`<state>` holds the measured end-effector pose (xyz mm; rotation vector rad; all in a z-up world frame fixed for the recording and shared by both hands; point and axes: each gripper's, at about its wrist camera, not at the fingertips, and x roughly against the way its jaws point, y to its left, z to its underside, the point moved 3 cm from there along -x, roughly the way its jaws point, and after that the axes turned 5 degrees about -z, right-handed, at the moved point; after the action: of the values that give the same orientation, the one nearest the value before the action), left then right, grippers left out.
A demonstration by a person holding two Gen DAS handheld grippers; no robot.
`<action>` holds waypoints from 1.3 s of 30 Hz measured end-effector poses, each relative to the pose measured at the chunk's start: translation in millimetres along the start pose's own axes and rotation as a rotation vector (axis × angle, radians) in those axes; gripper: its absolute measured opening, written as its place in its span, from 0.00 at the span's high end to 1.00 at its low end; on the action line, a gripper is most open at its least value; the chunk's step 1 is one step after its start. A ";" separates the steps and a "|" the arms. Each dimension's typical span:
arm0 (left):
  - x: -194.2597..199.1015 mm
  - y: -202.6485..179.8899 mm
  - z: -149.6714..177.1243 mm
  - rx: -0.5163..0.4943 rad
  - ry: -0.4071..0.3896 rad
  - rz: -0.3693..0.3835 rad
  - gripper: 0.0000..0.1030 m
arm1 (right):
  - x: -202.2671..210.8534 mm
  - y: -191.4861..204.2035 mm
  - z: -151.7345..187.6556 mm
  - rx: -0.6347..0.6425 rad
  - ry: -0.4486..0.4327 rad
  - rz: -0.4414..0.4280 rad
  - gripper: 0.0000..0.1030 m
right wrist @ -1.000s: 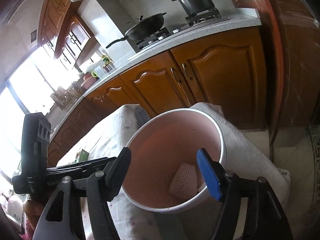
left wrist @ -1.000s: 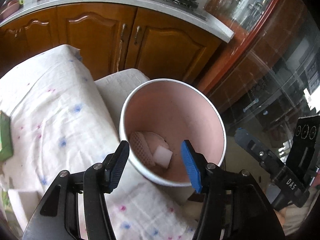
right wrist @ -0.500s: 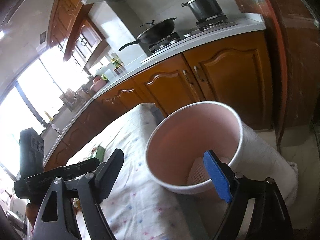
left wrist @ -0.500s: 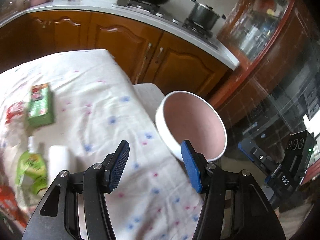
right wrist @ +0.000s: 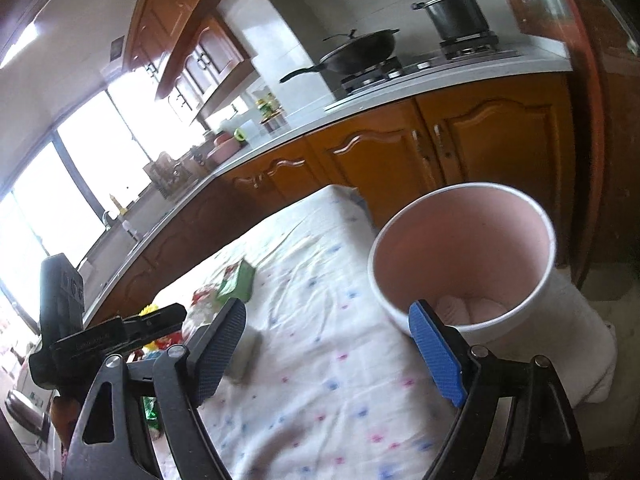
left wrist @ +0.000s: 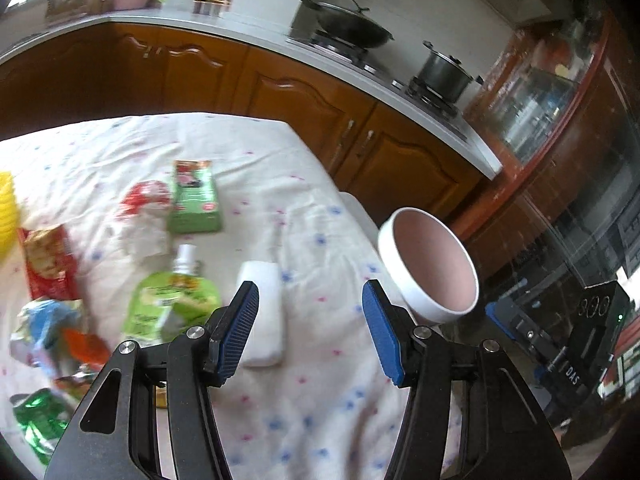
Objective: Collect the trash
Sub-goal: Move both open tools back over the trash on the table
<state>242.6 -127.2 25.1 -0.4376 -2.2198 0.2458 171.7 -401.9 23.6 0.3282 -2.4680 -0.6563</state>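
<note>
The trash lay scattered over the left part of the cloth-covered worktop (left wrist: pixel 304 392): a green carton (left wrist: pixel 194 200), a green spouted pouch (left wrist: pixel 172 300), a red snack wrapper (left wrist: pixel 50 264), a red-and-white wrapper (left wrist: pixel 142 200), crumpled blue and orange packets (left wrist: pixel 52 332), a shiny green wrapper (left wrist: pixel 38 420) at the near left edge, and a white foam block (left wrist: pixel 260 316) nearer the middle. The bin (right wrist: pixel 464 256), white outside and pink inside, stood just off the worktop's right edge on a cloth-draped seat, with some pale pieces showing at its bottom. A yellow object (left wrist: pixel 6 208) sat at the far left edge. Beyond the worktop ran wooden cabinets under a counter with a wok (left wrist: pixel 352 28) and a pot (left wrist: pixel 444 72) on the stove. The left gripper (left wrist: pixel 310 328) hovered over the worktop, its fingers about half apart and empty, the left one in front of the foam block; I could not tell whether it touched. The right gripper (right wrist: pixel 328 356) had its fingers spread wide, holding nothing, the right one overlapping the bin's near wall in view.
</note>
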 end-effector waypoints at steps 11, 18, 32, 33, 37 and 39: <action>28.4 62.5 6.5 0.052 -0.057 -0.104 0.42 | -37.3 61.0 34.7 0.102 0.093 -0.062 0.17; 32.0 93.3 4.3 0.086 -0.067 -0.150 0.42 | -60.1 91.8 45.9 0.149 0.137 -0.103 0.17; 15.5 106.3 -10.0 0.041 -0.042 -0.219 0.42 | -98.9 123.5 61.9 0.202 0.199 -0.102 0.17; 12.6 106.6 -12.2 0.036 -0.041 -0.227 0.42 | -102.5 123.6 62.9 0.203 0.204 -0.098 0.17; -1.9 106.4 -21.7 0.024 -0.016 -0.240 0.42 | -113.9 120.9 64.9 0.200 0.214 -0.074 0.17; -10.5 105.2 -26.3 0.011 -0.007 -0.251 0.42 | -120.7 120.0 65.0 0.198 0.220 -0.073 0.17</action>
<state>293.0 -33.8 0.6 -0.1493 -2.2520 0.1260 221.9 -231.3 -16.1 0.5386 -2.3207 -0.3821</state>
